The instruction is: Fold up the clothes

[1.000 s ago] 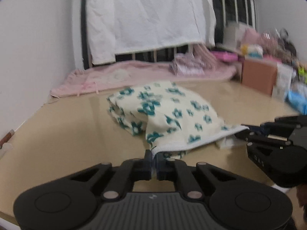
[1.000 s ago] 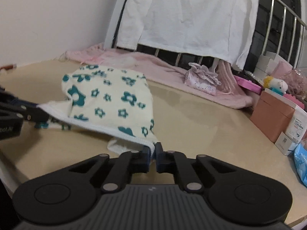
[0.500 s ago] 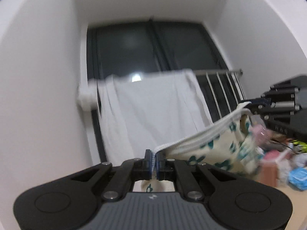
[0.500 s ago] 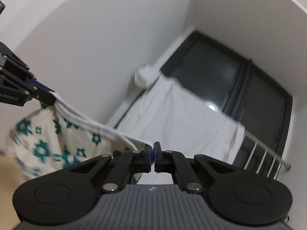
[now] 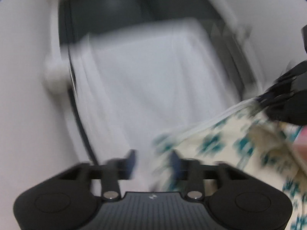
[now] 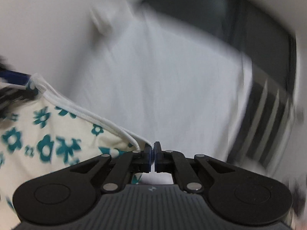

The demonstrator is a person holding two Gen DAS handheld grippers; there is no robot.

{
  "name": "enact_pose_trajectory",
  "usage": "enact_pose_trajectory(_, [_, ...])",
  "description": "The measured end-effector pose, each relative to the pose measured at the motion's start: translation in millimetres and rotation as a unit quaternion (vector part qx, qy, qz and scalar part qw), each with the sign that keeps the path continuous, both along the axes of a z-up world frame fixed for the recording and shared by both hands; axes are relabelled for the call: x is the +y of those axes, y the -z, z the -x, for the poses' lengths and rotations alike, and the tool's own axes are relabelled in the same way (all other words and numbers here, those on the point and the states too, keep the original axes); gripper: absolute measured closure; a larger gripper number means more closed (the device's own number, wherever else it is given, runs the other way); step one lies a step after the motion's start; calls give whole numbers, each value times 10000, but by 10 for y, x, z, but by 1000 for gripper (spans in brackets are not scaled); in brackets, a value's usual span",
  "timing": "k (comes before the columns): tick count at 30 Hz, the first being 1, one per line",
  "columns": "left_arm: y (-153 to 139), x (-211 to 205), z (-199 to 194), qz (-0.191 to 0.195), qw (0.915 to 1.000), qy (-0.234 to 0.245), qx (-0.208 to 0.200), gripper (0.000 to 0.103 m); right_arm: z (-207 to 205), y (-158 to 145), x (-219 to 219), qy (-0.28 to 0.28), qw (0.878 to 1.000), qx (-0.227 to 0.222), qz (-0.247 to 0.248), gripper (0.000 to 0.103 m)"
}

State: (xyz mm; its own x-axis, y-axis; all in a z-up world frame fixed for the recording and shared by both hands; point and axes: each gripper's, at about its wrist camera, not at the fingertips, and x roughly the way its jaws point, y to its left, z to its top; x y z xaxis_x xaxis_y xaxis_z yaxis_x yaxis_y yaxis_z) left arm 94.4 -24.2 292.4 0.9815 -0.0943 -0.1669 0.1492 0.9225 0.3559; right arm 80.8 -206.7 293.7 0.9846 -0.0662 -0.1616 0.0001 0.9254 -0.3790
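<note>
Flowered garment point(image 6: 48, 143) held up in the air.
Right gripper point(image 6: 153, 157) pinches its white waistband; left gripper point(image 5: 152, 163) is opening, letting the cloth go.

You see just one support, the barred rail point(image 6: 268, 118) at the right of the right wrist view. A white sheet point(image 6: 163, 88) drapes across it, blurred.

The garment point(image 6: 48, 134) I am folding is cream cloth printed with teal flowers, edged by a white ribbed band. It hangs in the air, filling the lower left of my right view and the lower right of my left view point(image 5: 230, 149), its band stretched taut along the top edge.
</note>
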Motion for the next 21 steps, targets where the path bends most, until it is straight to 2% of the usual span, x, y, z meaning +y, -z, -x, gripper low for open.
enact_pose_trajectory(2, [381, -85, -395, -382, 9958, -538, 632, 53, -585, 419, -125, 614, 9931, 996, 16, 94])
enact_pose_trajectory(3, [543, -90, -411, -485, 9944, -642, 691, 54, -828, 650, -204, 865, 9847, 1509, -3, 88])
enact_pose_trajectory(4, [691, -70, -338, -544, 9943, -570, 722, 53, -821, 814, -288, 775, 9816, 1736, -167, 80])
enact_pose_trajectory(5, [832, -41, -213, -617, 9940, -368, 823, 53, -806, 976, -374, 672, 9779, 1951, -336, 57])
enact_pose_trajectory(6, [970, -12, -84, -691, 9929, -188, 945, 52, -661, 1156, -454, 355, 9761, 2107, -406, 44])
enact_pose_trajectory(7, [1102, 19, 70, -719, 9910, -87, 1122, 52, -473, 1293, -504, 153, 9754, 2154, -439, 44])
enact_pose_trajectory(9, [1412, 80, 483, -424, 9881, -22, 1479, 49, -94, 1564, -602, -242, 9730, 2238, -504, 44])
enact_pose_trajectory(12, [1904, 129, 1179, 432, 9774, 334, 2044, 46, 593, 2065, -589, -905, 9556, 2661, -887, 45])
enact_pose_trajectory(13, [2052, 109, 1407, 555, 9745, 518, 2111, 46, 822, 2255, -535, -1139, 9497, 2762, -941, 48])
enact_pose_trajectory(14, [2200, 88, 1634, 678, 9711, 703, 2177, 46, 1050, 2445, -479, -1372, 9432, 2859, -990, 57])
enact_pose_trajectory(15, [2339, 59, 1838, 764, 9685, 829, 2222, 46, 1320, 2588, -403, -1478, 9424, 2803, -1067, 63])
enact_pose_trajectory(16, [2446, 10, 1958, 740, 9692, 764, 2219, 47, 1538, 2689, -320, -1528, 9415, 2782, -1133, 66])
enact_pose_trajectory(17, [2525, -20, 2004, 722, 9695, 608, 2263, 49, 1664, 2731, -268, -1585, 9410, 2755, -1163, 78])
enact_pose_trajectory(18, [2586, -17, 1995, 767, 9670, 443, 2387, 61, 1787, 2771, -218, -1643, 9404, 2727, -1191, 88])
enact_pose_trajectory(19, [2639, -6, 1971, 810, 9637, 314, 2524, 72, 1838, 2830, -178, -1620, 9393, 2761, -1233, 90])
enact_pose_trajectory(21, [2711, 125, 1866, 954, 9542, 261, 2825, 77, 1915, 2917, -28, -1355, 9504, 2640, -929, 91])
